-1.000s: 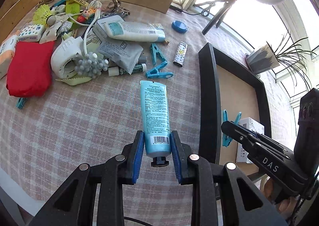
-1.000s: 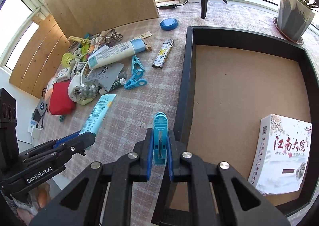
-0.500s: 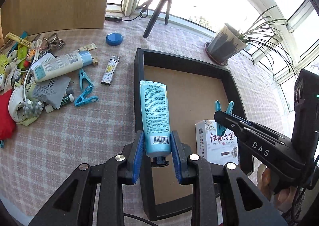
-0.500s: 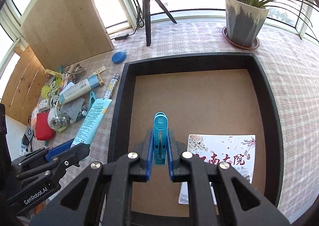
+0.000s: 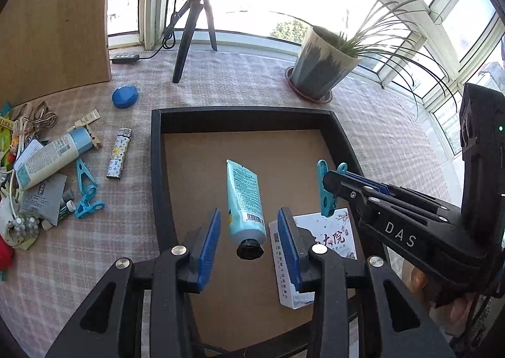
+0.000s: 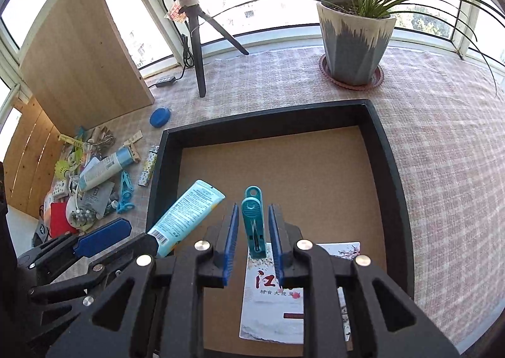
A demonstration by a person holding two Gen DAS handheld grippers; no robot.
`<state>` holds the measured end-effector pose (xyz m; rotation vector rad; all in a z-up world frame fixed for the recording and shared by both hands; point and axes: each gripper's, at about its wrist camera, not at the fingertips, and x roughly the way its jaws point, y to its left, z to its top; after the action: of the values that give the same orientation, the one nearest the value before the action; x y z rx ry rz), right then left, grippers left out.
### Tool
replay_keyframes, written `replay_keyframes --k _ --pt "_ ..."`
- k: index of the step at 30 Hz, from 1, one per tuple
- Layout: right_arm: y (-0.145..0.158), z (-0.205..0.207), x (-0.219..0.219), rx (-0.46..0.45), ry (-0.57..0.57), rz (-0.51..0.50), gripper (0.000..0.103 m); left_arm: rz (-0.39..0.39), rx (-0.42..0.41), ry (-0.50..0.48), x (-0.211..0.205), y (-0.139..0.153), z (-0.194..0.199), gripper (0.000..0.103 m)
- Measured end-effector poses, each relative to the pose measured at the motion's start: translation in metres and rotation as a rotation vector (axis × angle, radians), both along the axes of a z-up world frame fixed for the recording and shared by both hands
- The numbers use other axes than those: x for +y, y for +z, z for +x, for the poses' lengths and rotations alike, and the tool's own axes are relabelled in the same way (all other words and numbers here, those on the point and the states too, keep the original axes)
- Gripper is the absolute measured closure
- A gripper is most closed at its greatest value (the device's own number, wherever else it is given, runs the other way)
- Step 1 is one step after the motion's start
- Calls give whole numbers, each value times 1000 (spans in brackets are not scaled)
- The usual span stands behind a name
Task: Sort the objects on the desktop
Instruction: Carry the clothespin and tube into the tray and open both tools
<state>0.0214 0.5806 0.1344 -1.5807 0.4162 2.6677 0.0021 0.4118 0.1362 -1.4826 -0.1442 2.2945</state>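
You're at the drop: your left gripper has spread and the blue tube hangs free over the black tray, your right gripper likewise parted around the teal clip; next, lift clear.

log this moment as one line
left gripper: open, blue tube released over black tray | right gripper: open, teal clip released

Back half of the tray floor lies bare, room to pass there; the white box fills its near right corner. Left of the tray, clutter crowds the table, and a tripod and plant pot block the far side.
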Motion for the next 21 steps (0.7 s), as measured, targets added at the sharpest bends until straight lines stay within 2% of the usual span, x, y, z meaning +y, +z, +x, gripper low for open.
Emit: replay_keyframes --k 1,2,11,21 --pt "1 -1 1 9 -9 1 66 7 3 7 0 1 -2 35" --pt "2 -3 3 13 -15 3 66 8 16 14 -1 2 -4 34" --pt "-5 -28 -11 -3 24 -27 66 -55 26 19 -21 -7 -24 36" --pt "-7 -81 -84 -26 201 -66 66 -116 -36 140 -118 -44 -50 36"
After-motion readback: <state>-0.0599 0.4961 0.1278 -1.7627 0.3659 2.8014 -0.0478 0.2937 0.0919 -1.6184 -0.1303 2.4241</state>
